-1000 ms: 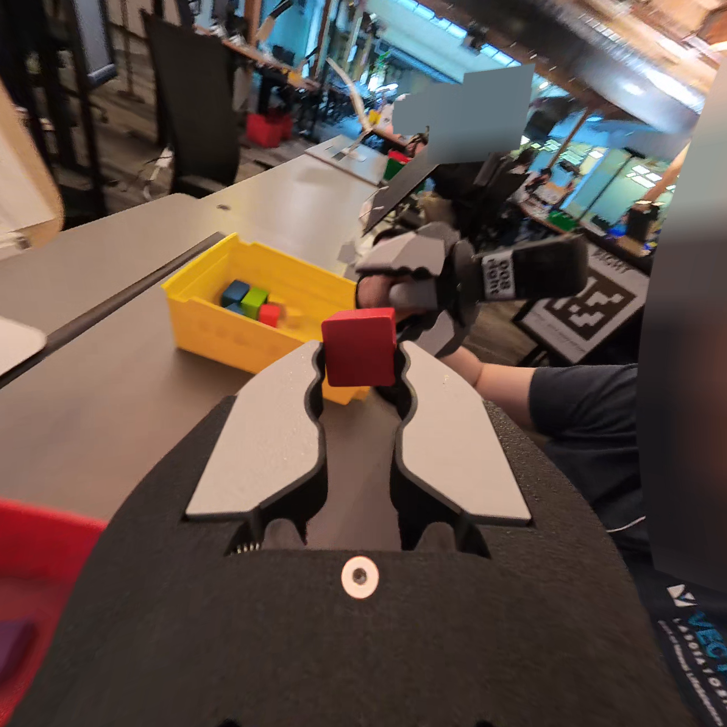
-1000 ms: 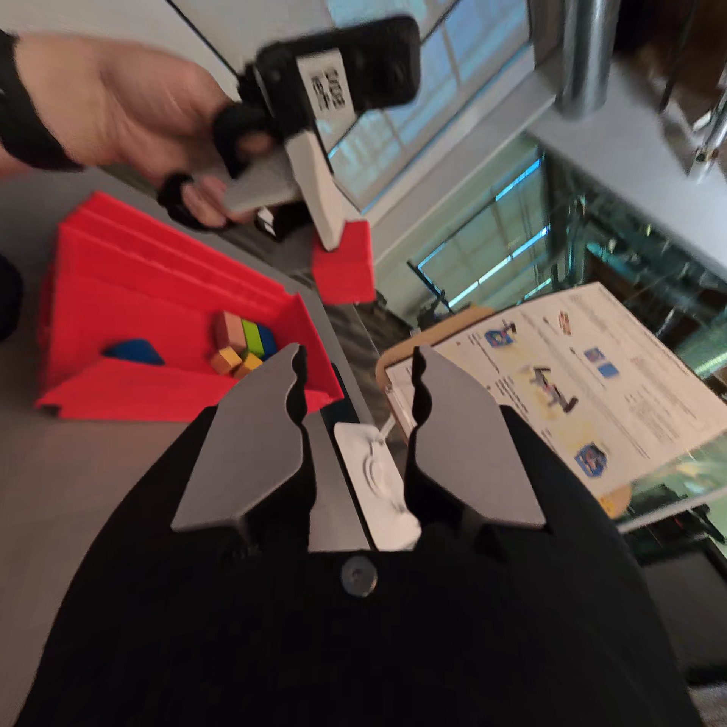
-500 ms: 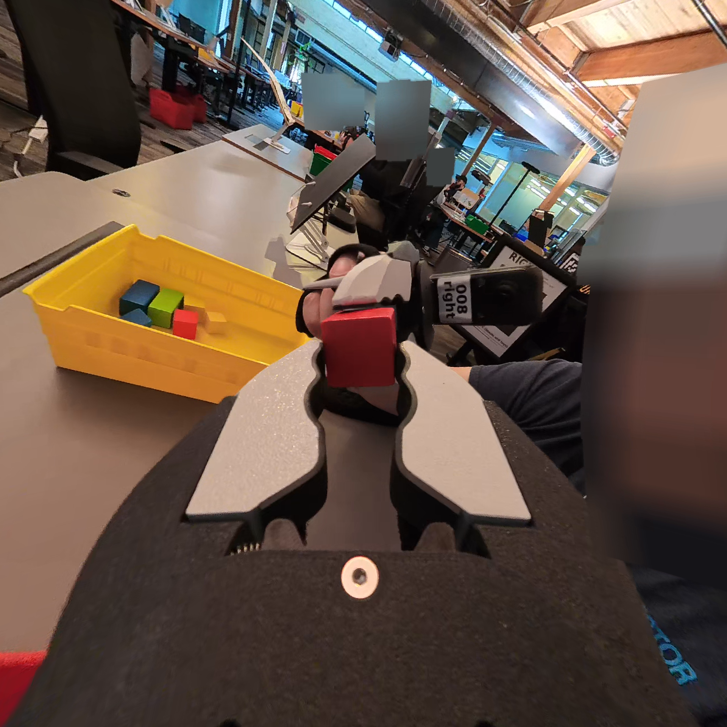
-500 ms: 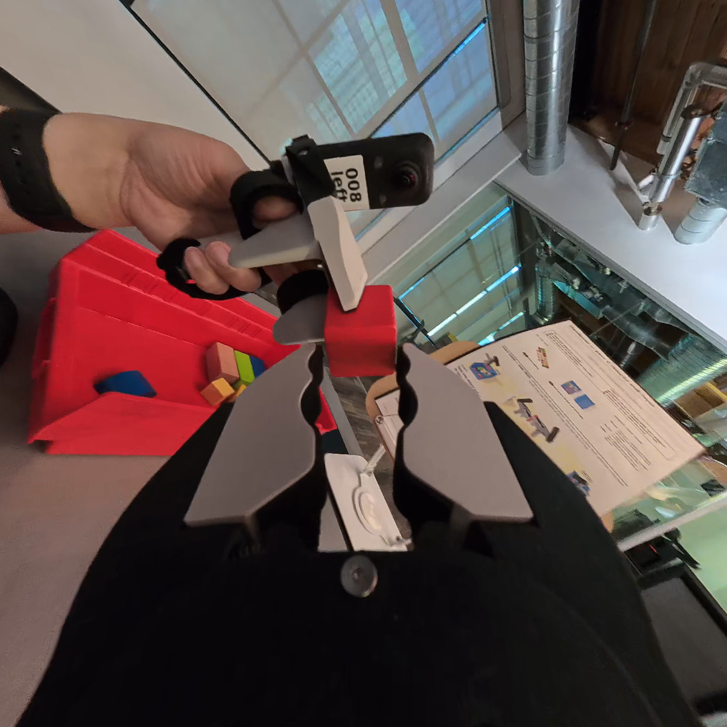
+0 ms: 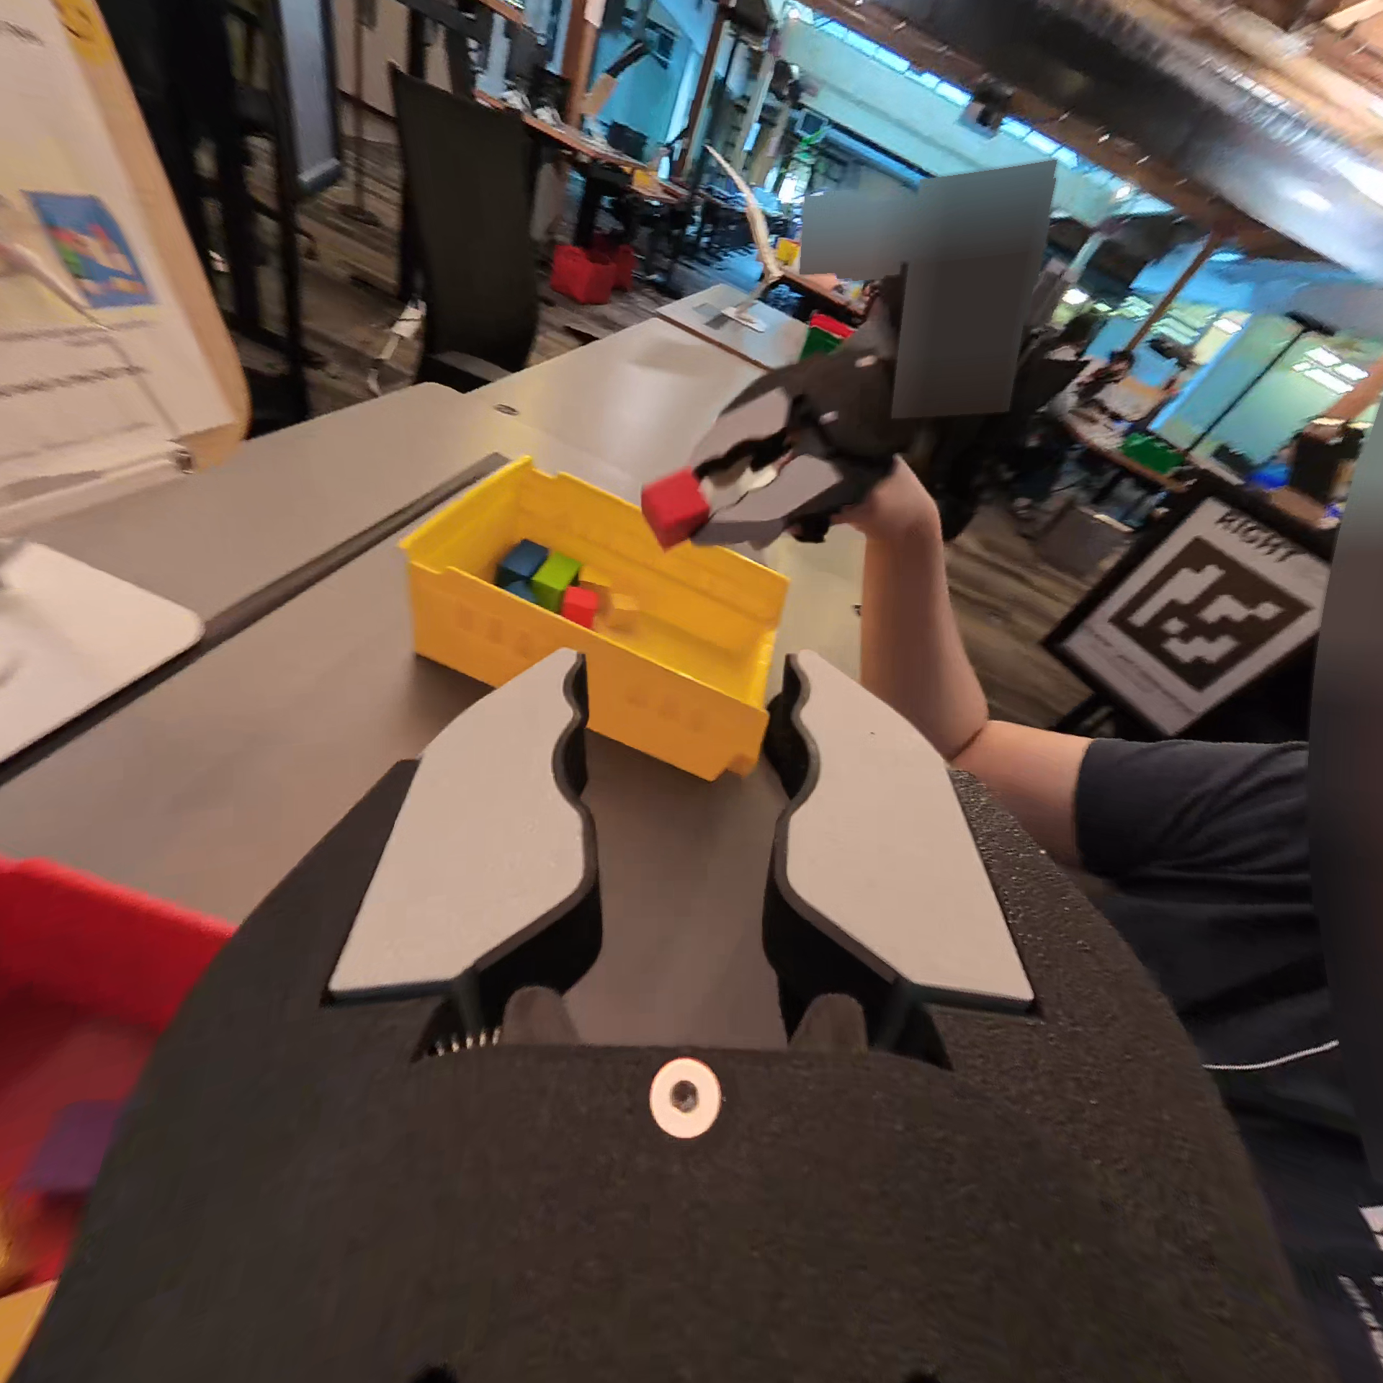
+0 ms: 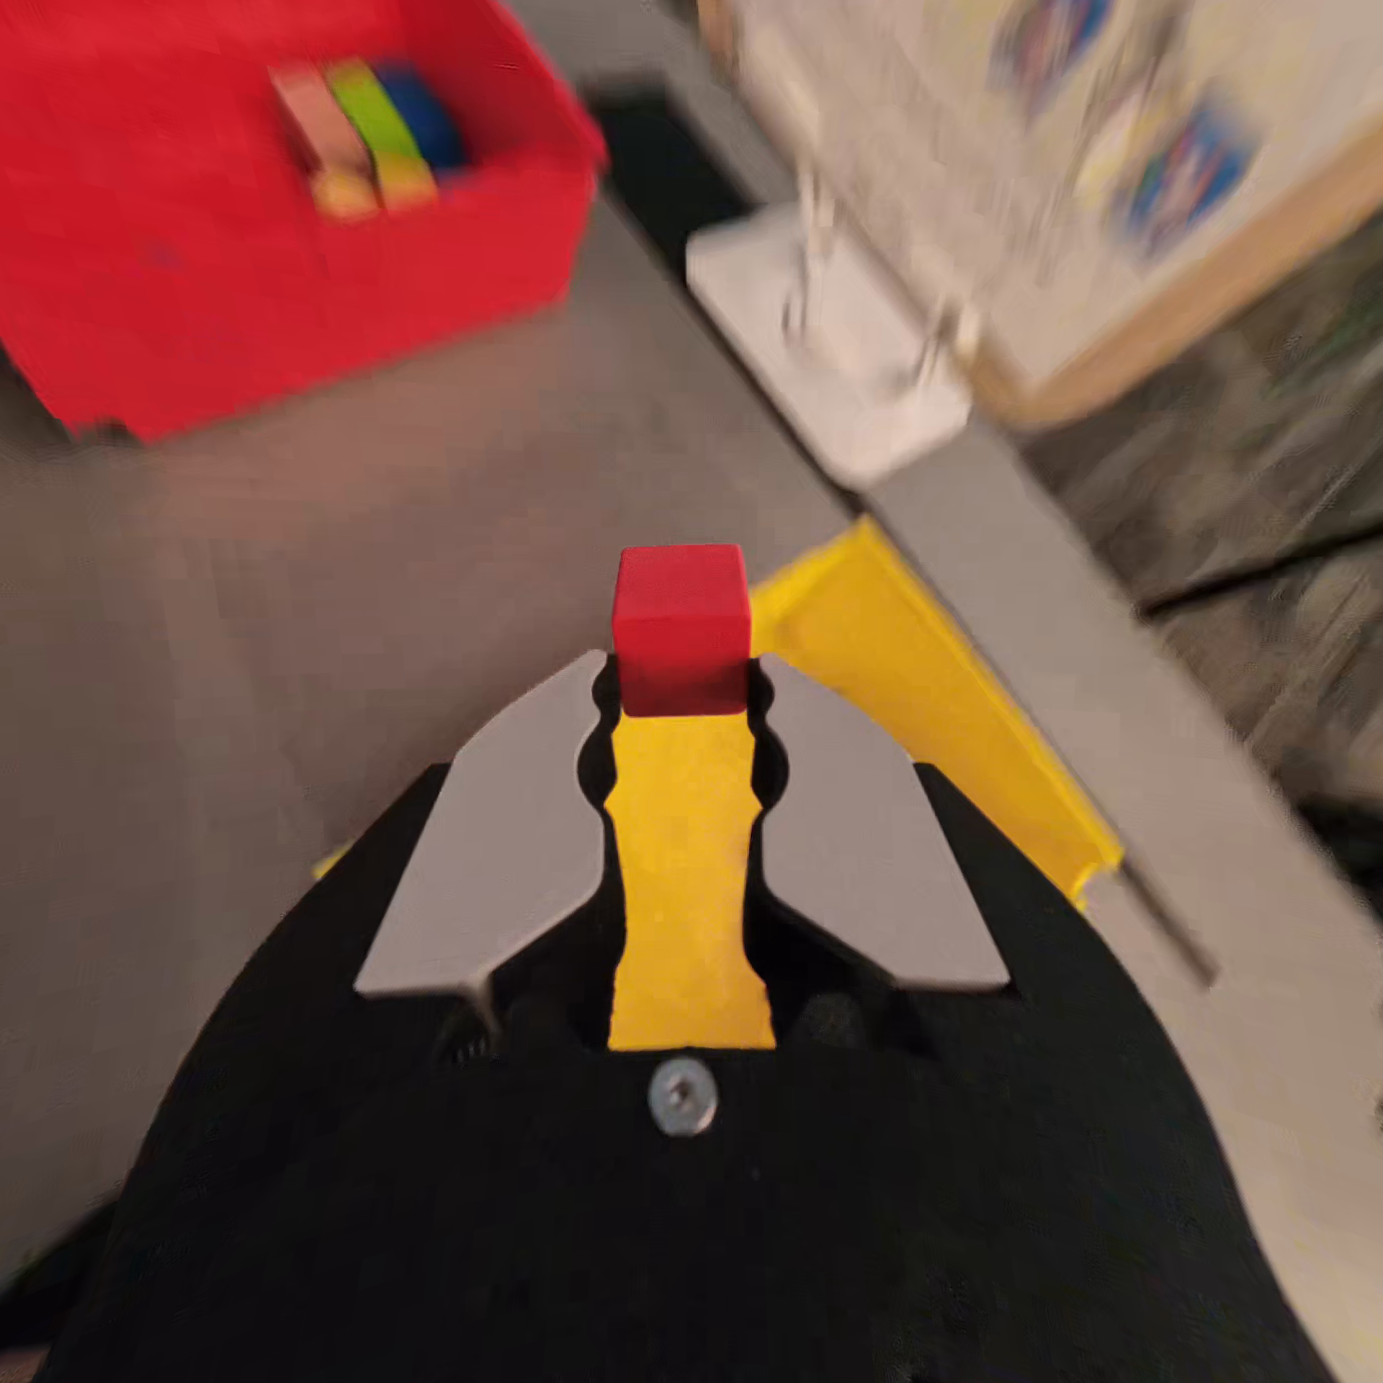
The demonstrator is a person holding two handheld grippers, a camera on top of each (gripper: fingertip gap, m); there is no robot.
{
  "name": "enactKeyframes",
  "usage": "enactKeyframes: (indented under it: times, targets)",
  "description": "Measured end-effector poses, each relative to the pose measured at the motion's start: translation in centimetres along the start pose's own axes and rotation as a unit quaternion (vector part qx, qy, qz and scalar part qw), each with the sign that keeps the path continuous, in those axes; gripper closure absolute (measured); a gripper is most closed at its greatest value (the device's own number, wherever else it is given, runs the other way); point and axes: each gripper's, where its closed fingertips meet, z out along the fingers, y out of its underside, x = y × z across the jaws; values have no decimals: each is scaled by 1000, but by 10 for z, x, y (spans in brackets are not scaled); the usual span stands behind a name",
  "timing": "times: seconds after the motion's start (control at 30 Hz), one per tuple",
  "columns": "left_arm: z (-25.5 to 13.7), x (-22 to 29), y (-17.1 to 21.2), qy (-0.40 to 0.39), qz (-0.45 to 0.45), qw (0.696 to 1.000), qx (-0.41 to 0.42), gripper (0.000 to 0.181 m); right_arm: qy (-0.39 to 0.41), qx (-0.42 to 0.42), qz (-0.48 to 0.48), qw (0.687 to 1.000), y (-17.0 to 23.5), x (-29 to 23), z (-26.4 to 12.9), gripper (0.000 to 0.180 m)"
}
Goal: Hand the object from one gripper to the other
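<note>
Right tool point(image 6: 681, 662) pinching smooth red cube point(image 6: 679, 629), left tool point(image 5: 682, 692) spread, empty, yellow plastic bin point(image 5: 673, 636) beyond

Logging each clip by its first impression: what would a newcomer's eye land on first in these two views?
The red cube, pinched at the tips of the right gripper and held above the yellow bin, stands out first. Next, the left gripper gapes open and empty in the foreground of its own view. Bright blocks lie in the yellow bin, and more in the red bin across the table.
</note>
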Motion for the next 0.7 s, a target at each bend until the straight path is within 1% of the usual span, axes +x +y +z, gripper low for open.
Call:
enactKeyframes:
  times: [0.07,0.13,0.2,0.23,0.3,0.4,0.5,0.6,0.7]
  targets:
    - [-4,-4,0,-18,7,1000,-4,133,-32,-97,29,994,56,11,14,146]
    - [-5,-7,4,-29,7,999,-16,133,-57,-195,37,978,105,13,29,146]
    - [-4,-6,6,-27,5,999,-24,134,-74,-275,63,957,140,12,39,146]
    - [-3,-6,8,-26,5,999,-27,134,-80,-298,70,948,152,12,43,146]
    - [-1,-7,10,-28,6,999,-35,135,-89,-325,77,938,167,12,52,146]
    - [2,-11,17,-40,11,997,-57,135,-72,-363,90,925,185,20,59,146]
    - [-1,-22,25,-72,18,994,-82,136,-67,-370,98,922,192,24,65,146]
    - [-13,-42,37,-147,24,981,-127,143,-62,-372,104,920,193,26,69,146]
    - [-36,-68,49,-247,48,951,-181,143,-52,-374,104,920,194,29,71,146]
